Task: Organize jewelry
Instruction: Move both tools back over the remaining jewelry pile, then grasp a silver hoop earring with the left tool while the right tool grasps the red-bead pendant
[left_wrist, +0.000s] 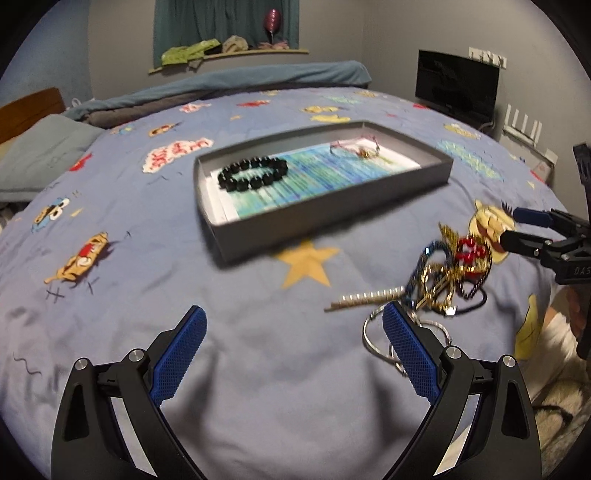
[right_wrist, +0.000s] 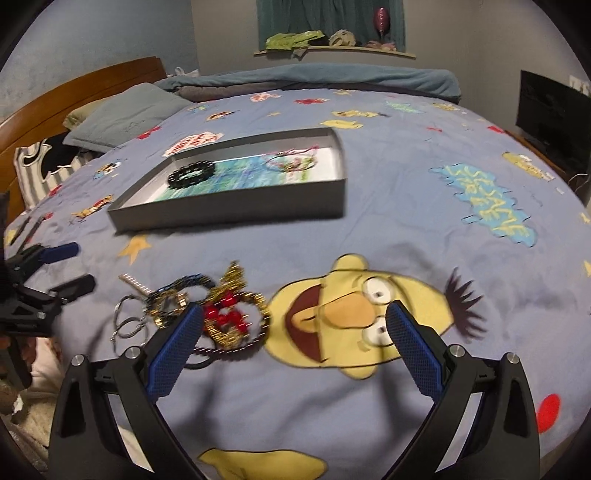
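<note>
While both grippers hover with jaws apart and empty, left gripper (left_wrist: 293, 325), right gripper (right_wrist: 295, 321), tangled jewelry (right_wrist: 207, 314) heaped on the blue cartoon bedspread (left_wrist: 258, 362), grey tray (left_wrist: 332, 206) lying long-side across behind it, bracelet (left_wrist: 253, 173) inside, bedroom beyond.

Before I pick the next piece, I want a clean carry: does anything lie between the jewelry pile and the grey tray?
Nothing visible does. Between the jewelry pile and the grey tray there is only bare bedspread. The tray's near wall is the one thing to lift over.
</note>
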